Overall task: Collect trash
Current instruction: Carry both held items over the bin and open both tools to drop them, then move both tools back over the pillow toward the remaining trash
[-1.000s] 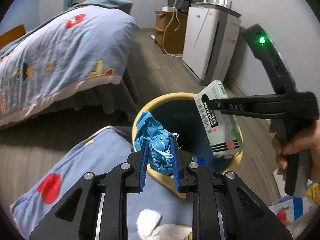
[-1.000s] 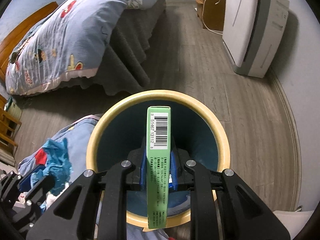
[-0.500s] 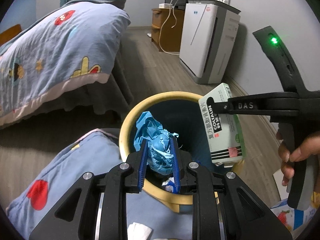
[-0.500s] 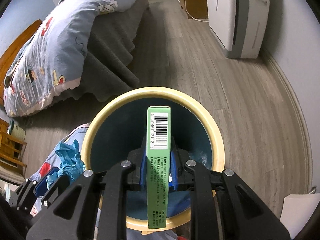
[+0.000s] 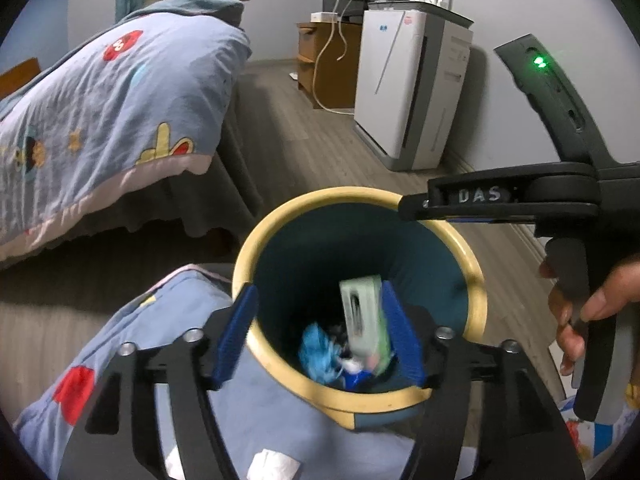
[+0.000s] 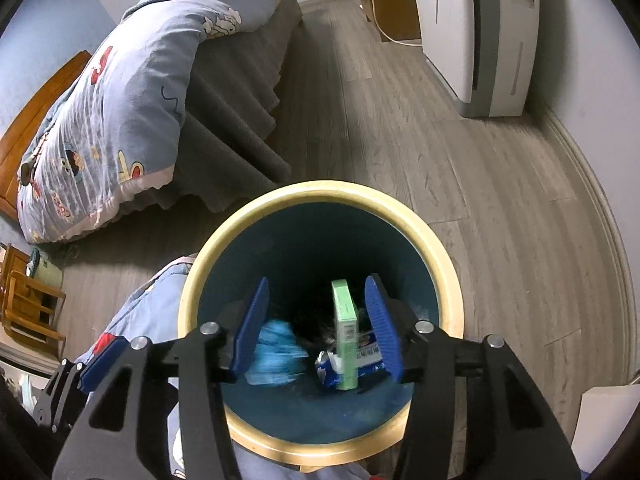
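Both grippers hang over the round bin (image 6: 320, 192) with the yellow rim, and the jaws of both are opening. The left gripper (image 5: 320, 340) grips nothing, and the crumpled blue wrapper (image 5: 320, 354) is down inside the bin. The right gripper (image 6: 316, 326) has let go too. The green box (image 6: 345, 340) is inside the bin, standing up on end, touching neither blue pad. A bed (image 6: 120, 100) stands near the bin on the wooden floor (image 6: 460, 160).

Green box (image 6: 345, 336), yellow-rimmed teal bin (image 6: 320, 190)
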